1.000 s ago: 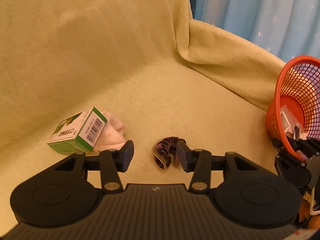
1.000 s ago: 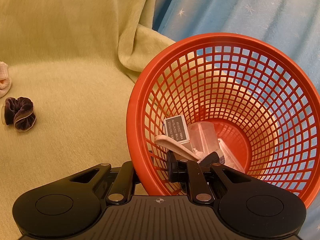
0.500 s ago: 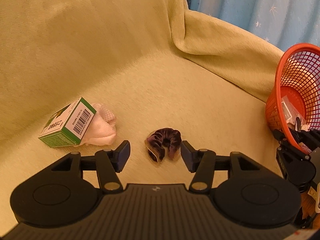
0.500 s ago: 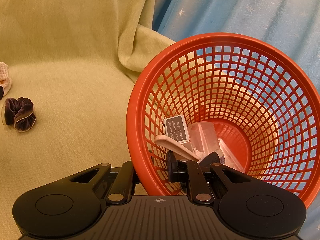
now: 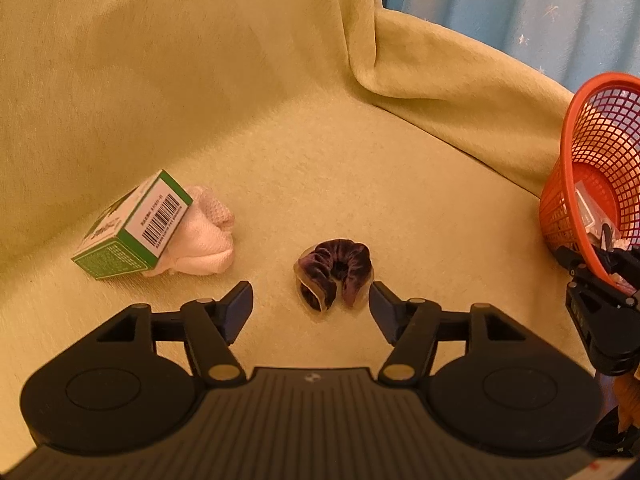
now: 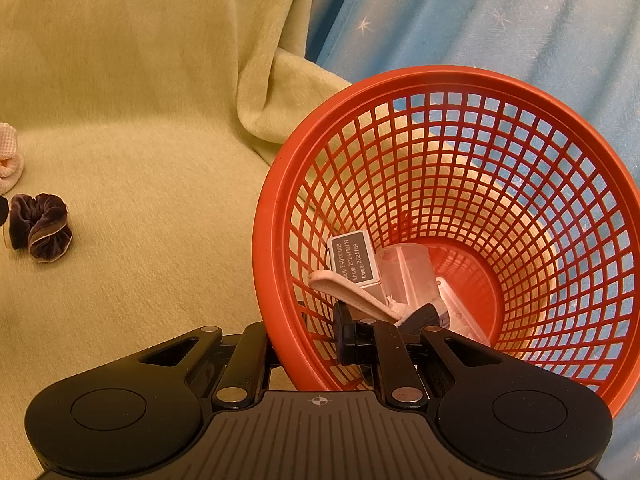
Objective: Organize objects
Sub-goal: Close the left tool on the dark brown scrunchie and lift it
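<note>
A dark purple velvet scrunchie (image 5: 334,274) lies on the green sofa seat. My left gripper (image 5: 311,307) is open and empty just short of it, jaws wide. The scrunchie also shows at the left in the right wrist view (image 6: 40,226). A green and white box (image 5: 134,228) leans on a pink folded cloth (image 5: 200,242) to the left. My right gripper (image 6: 308,330) is shut on the rim of the orange mesh basket (image 6: 280,200) and holds it tilted. The basket also shows at the right edge of the left wrist view (image 5: 576,184).
The basket holds a small grey box (image 6: 354,260), a clear plastic cup (image 6: 408,272) and a white strap-like item (image 6: 348,292). The sofa back (image 5: 160,60) rises behind the seat. A blue starred curtain (image 6: 480,12) hangs at the right.
My left gripper has pulled back from the scrunchie and opened wider. The scrunchie now lies ahead of the fingertips. The right gripper and basket have not moved.
</note>
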`<state>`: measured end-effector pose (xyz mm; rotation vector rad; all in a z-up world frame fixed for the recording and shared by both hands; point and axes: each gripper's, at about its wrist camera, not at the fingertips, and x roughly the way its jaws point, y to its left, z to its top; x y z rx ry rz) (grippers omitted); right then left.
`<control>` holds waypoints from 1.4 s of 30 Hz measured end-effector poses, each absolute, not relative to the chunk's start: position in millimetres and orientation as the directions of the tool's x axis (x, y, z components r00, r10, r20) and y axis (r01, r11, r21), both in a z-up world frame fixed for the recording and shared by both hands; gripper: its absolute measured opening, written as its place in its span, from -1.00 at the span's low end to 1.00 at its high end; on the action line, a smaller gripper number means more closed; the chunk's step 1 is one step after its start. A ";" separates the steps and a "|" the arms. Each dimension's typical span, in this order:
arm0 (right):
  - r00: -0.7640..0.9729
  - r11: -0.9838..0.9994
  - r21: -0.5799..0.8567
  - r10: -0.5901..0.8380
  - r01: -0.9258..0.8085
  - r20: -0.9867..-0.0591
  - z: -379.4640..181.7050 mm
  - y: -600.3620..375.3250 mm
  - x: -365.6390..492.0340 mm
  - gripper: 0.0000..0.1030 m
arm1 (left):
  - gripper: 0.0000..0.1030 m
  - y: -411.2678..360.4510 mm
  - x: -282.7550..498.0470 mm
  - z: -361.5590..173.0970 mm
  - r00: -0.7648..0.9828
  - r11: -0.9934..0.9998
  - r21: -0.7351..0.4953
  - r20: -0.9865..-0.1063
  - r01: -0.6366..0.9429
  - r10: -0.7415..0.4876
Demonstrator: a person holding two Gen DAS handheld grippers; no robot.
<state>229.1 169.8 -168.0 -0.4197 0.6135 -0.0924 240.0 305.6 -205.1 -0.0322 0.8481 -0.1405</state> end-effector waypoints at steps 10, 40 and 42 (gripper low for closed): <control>0.816 0.912 -0.409 -0.207 -0.039 -0.539 -168.0 169.8 229.1 -0.80 | 0.25 294.3 248.1 -215.2 0.657 0.990 -0.075 -0.741 0.122 -0.137; 0.817 0.912 -0.408 -0.204 -0.041 -0.540 -168.3 168.4 223.3 -0.80 | -0.77 288.7 264.9 -232.2 0.636 0.992 -0.076 -0.762 0.101 -0.123; 0.817 0.912 -0.408 -0.204 -0.042 -0.540 -168.1 168.4 222.8 -0.80 | -0.77 290.6 262.1 -229.5 0.640 0.991 -0.083 -0.758 0.101 -0.128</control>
